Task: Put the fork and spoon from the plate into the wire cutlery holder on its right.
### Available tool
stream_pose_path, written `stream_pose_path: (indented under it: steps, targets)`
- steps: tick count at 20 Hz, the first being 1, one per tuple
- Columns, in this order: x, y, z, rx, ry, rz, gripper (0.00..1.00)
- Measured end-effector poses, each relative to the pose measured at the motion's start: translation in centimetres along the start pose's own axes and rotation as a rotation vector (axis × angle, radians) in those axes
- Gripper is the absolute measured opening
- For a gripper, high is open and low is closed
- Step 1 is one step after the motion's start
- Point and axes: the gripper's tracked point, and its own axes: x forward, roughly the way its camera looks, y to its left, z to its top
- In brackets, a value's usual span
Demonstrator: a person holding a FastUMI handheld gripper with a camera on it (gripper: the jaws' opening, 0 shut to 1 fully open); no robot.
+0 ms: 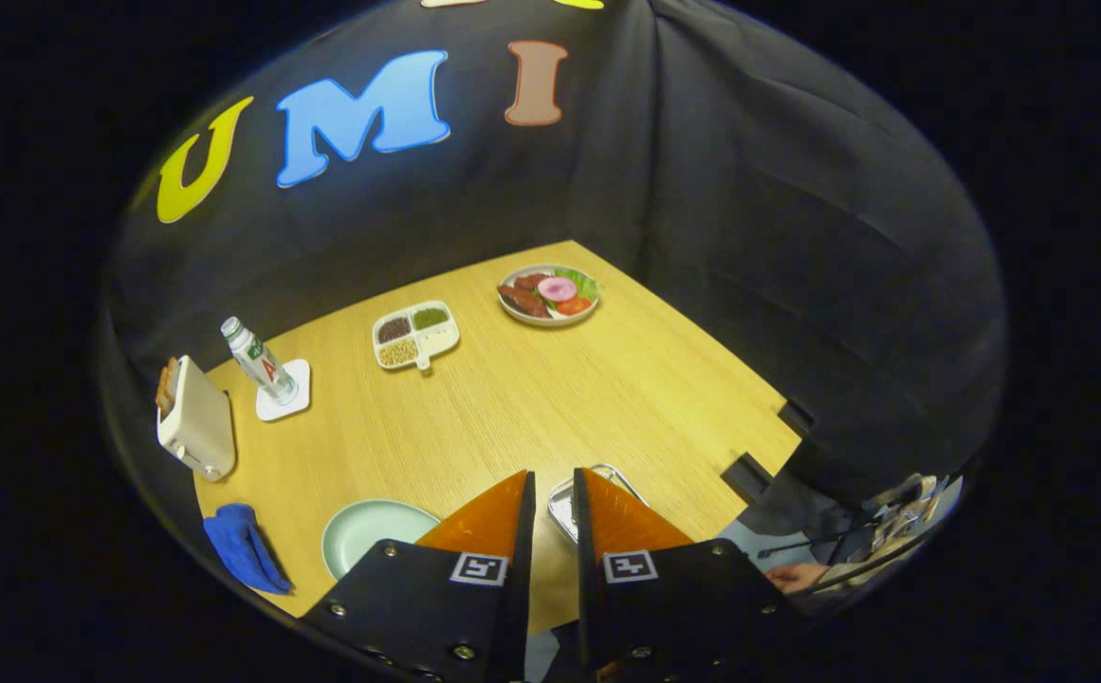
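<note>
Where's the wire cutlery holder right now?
In the gripper view, the wire cutlery holder sits on the table just beyond the gripper, right of the pale green plate.

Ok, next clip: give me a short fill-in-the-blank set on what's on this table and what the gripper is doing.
1. The water bottle stands on a white ____ beside the toaster.
2. The divided dish has ____ compartments of beans or grains.
3. The blue cloth lies next to the pale green ____.
4. The gripper holds nothing; its fingers stand close together with a narrow ____ between them.

Missing words: coaster; three; plate; gap
</note>
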Motion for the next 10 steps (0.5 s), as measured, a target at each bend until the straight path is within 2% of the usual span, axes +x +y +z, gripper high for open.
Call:
stream_pose_path:
  steps: [4, 10]
  targets:
    - [-2.8, 2.1, 5.9, -0.038, -0.242, 0.097, 0.22]
    - [-8.0, 5.3, 12.7, -0.11, -0.519, 0.22, 0.22]
